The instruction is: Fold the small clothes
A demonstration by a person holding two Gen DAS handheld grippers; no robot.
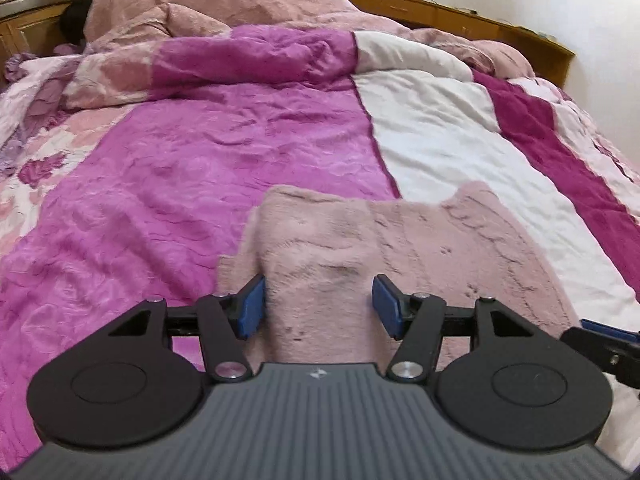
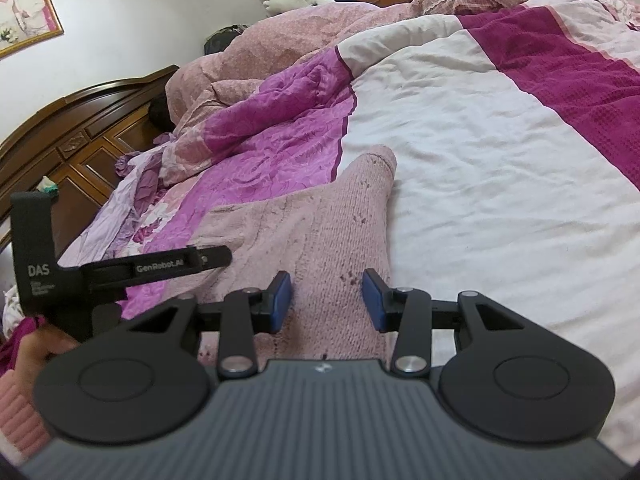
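Pink and fuzzy, a small knitted garment point(image 1: 400, 248) lies on the bed, on top of a quilted bedspread point(image 1: 180, 184) with bright purple, white and dark magenta stripes. The small pink knitted garment lies mostly flat. In the left wrist view one part of it is lifted up into a soft hump between the two blue pads of the left gripper point(image 1: 318, 306). The jaws of this gripper stand apart. The left pad point(image 1: 251, 308) is right at the side of the hump, but the right pad has a gap beside it, so the jaws are not squeezing the cloth.

In the right wrist view a long part of the garment point(image 2: 352, 216), like a sleeve, runs away from the camera across the line where purple meets white. The right gripper point(image 2: 326, 304) sits over the near end of this part. Its jaws are also apart, with the pink cloth under and between the blue pads point(image 2: 280, 300), and the pads do not press on it.

At the left edge of this view a hand point(image 2: 40, 350) in a pink sleeve holds the other black gripper.

A crumpled pink blanket point(image 1: 240, 4) is heaped at the far end of the bed. A dark wooden headboard point(image 2: 80, 120) stands beside it, and a framed photo point(image 2: 24, 8) hangs on the wall.
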